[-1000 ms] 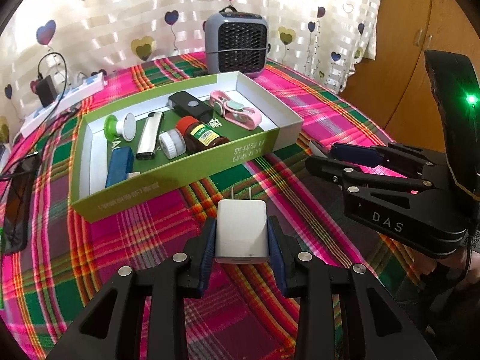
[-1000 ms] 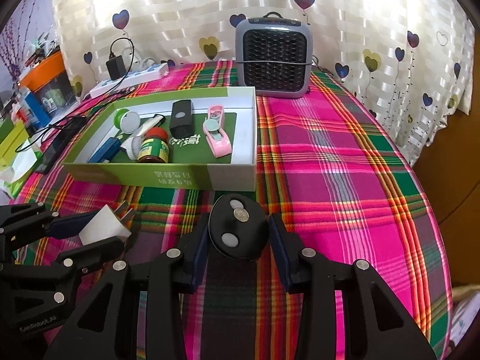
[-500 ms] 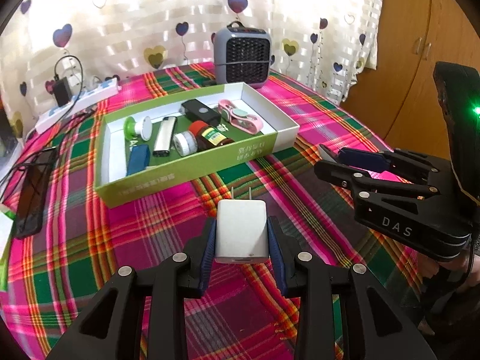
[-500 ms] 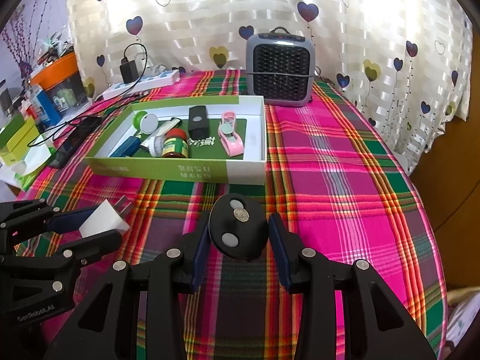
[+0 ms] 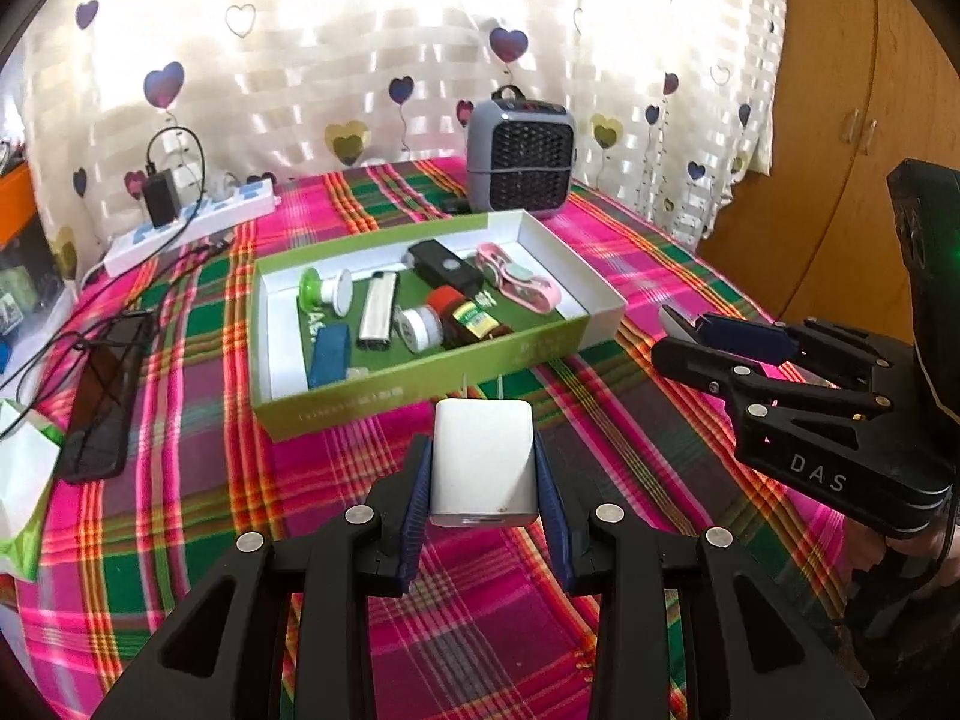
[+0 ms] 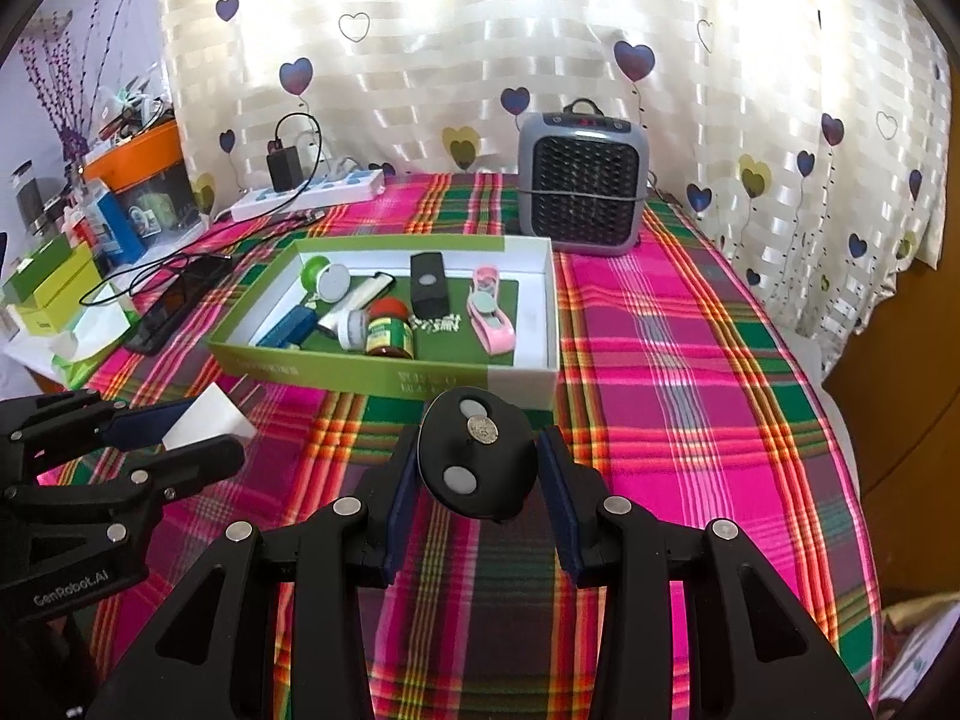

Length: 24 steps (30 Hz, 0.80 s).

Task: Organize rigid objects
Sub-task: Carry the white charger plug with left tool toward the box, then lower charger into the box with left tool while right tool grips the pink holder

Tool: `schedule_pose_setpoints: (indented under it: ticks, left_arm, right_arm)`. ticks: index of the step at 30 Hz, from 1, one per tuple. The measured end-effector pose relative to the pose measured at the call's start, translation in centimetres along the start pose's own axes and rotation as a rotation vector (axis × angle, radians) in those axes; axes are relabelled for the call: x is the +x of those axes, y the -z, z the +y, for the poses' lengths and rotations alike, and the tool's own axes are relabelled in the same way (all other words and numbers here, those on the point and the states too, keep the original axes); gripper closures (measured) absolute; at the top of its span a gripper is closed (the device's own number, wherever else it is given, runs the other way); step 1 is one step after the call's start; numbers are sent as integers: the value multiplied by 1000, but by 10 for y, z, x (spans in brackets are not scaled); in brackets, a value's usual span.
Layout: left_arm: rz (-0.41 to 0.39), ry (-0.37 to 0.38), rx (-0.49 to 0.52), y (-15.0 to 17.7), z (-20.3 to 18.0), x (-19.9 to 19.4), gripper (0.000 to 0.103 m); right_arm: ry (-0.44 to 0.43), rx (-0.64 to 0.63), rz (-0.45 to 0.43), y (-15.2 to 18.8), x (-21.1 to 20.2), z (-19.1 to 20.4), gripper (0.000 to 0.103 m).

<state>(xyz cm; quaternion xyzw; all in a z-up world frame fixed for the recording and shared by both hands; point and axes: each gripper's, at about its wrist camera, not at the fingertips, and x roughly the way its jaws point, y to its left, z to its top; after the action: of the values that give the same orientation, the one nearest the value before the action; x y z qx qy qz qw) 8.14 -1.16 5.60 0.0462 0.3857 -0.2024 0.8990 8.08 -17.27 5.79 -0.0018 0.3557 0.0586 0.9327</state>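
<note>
White charger plug (image 5: 483, 463) sits clamped in my left gripper (image 5: 485, 483), blue pads pressed on both its sides, prongs pointing fwd toward the box, held above the plaid tablecloth (image 5: 630, 276). In my right gripper (image 6: 478, 474) I've got a black oval gadget (image 6: 476, 459) w/ two pale buttons and a metal disc on top; left pad touches it, right side looks snug too but the contact is partly hidden. Both tools are closed down on their loads, narrow gap only as wide as the item.

Just ahead of both: green-and-white box (image 6: 384, 377), open top, on the cloth. Inside, L to R: blue case (image 6: 288, 327), green suction thing w/ white cap (image 6: 327, 277), silver lighter (image 6: 354, 303), small white jar (image 6: 353, 330), red-capped bottle (image 6: 390, 333), black rectangular device (image 6: 428, 282), pink clip tool (image 6: 492, 315). Right part of the box floor is bare white.

Behind the box stands a grey mini heater (image 6: 582, 180). Far left: white power strip (image 6: 312, 195) w/ black adapter, dark phone (image 5: 102, 396) lying flat on the cloth. Heart-print curtain (image 6: 540, 30) at the back.
</note>
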Motion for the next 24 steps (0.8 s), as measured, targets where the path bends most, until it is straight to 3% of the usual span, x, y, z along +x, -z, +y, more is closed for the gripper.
schedule_pose_setpoints:
  ticks: [14, 24]
  left_arm:
    - [-36, -44, -37, -34, 32, 7, 71]
    - [-19, -51, -69, -53, 51, 31, 71]
  right_arm:
    - [-19, -20, -24, -32, 11, 0, 63]
    - [-32, -27, 6, -57, 42, -7, 63]
